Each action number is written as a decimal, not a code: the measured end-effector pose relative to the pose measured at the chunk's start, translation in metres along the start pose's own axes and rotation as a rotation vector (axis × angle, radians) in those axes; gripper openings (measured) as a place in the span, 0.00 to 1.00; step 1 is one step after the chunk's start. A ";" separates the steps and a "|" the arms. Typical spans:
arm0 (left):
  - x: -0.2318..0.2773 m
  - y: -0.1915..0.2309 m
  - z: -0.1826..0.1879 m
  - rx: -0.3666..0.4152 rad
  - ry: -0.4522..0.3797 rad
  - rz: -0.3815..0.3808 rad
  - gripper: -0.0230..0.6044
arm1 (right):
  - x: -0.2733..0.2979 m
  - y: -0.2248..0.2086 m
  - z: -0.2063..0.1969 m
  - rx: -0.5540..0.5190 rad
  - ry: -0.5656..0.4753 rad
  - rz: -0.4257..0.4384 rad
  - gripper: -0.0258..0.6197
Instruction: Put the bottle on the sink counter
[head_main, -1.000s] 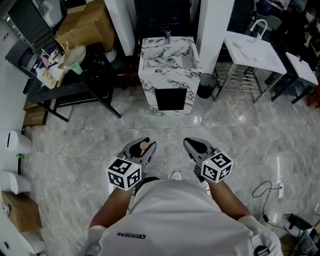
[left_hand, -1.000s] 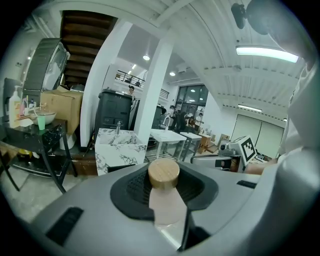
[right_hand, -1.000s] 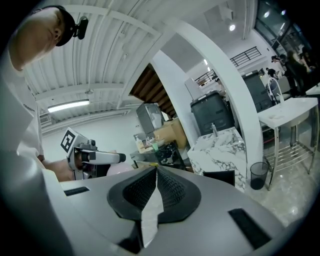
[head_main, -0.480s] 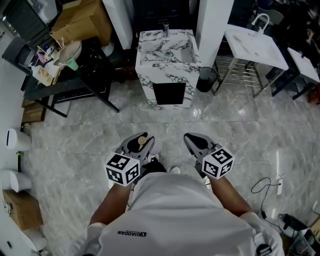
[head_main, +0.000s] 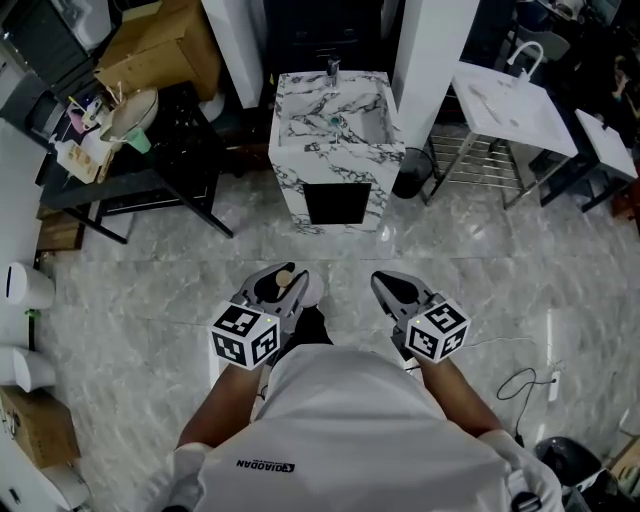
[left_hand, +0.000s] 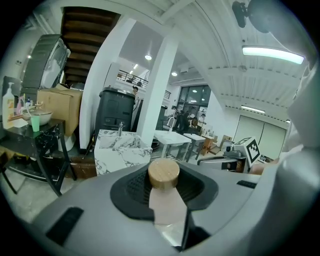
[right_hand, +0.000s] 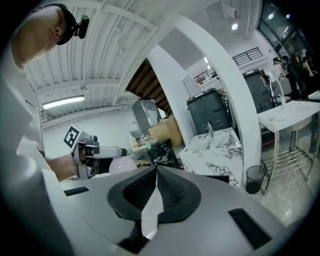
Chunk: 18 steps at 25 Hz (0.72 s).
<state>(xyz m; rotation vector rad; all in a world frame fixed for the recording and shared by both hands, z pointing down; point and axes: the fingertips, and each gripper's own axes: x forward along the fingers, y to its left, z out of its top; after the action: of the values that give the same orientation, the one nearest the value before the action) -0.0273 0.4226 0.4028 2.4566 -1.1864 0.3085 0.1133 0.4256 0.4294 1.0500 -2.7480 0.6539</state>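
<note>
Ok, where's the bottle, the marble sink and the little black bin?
bottle (left_hand: 166, 202), left gripper view, on its pale body under the wooden cap.
marble sink (head_main: 291, 118), head view, on the left rim of its top.
black bin (head_main: 405, 185), head view, on its side wall.

Bin (head_main: 411, 172) right of sink counter (head_main: 300, 152) (table (head_main: 105, 183) left).

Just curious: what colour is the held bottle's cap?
The bottle has a light wood-tan cap; clearest in the left gripper view.

Bottle (left_hand: 165, 202) base out of sight, deep between the left tongs (head_main: 282, 288).
</note>
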 end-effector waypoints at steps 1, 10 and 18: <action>0.007 0.005 0.003 0.000 -0.002 -0.006 0.24 | 0.005 -0.005 0.003 -0.001 0.000 -0.004 0.10; 0.055 0.074 0.038 0.010 0.006 -0.022 0.24 | 0.073 -0.043 0.035 0.000 0.020 -0.029 0.11; 0.097 0.143 0.083 0.048 -0.001 -0.069 0.24 | 0.148 -0.079 0.082 -0.011 0.010 -0.074 0.10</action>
<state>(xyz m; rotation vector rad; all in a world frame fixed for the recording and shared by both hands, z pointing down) -0.0780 0.2380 0.3989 2.5324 -1.1040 0.3195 0.0573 0.2480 0.4231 1.1363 -2.6868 0.6303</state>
